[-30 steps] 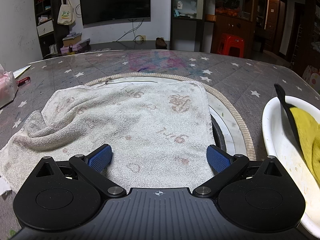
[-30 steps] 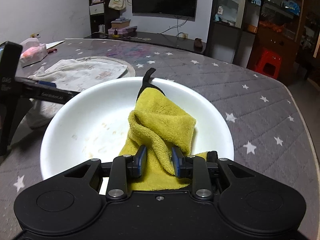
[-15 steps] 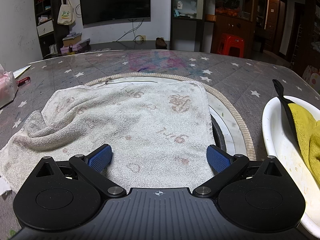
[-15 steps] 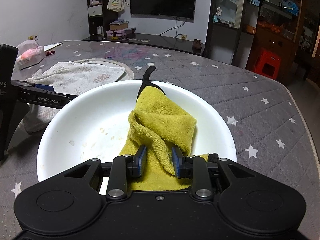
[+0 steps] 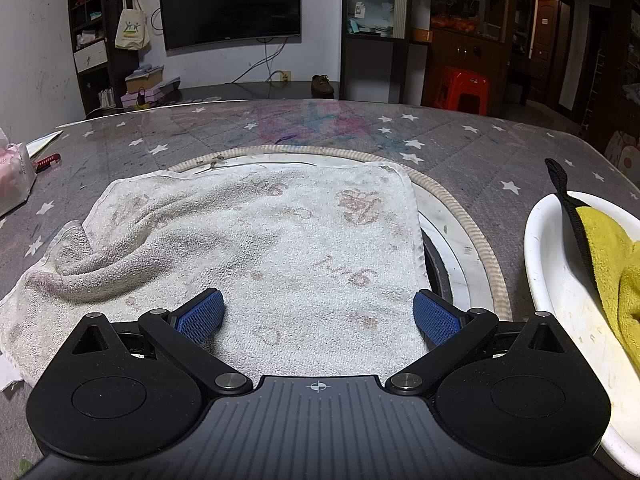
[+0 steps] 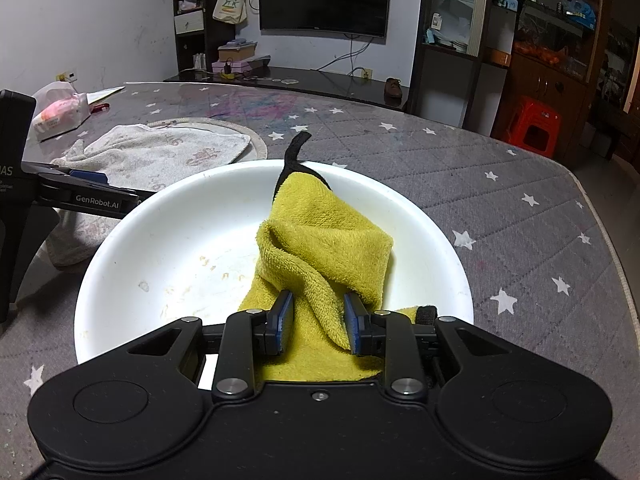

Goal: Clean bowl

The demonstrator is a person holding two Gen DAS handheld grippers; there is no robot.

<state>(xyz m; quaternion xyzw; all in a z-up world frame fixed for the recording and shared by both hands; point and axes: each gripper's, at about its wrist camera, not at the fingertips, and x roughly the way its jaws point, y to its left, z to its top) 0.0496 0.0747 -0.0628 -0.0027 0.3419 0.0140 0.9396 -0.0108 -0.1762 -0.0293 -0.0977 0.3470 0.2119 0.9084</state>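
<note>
Right hand-held gripper [image 6: 318, 322] clamped on yellow cloth [image 6: 324, 240] in white bowl [image 6: 168, 240], cloth's black tip pointing away.

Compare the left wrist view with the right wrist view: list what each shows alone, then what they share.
Left wrist only: the left tool, open over the white towel, between its blue pads.

Right wrist only: the right tool shut on the yellow cloth, and food specks on the floor of the bowl.

Both: towel, bowl, cloth, the star-patterned table cover, the television.
</note>
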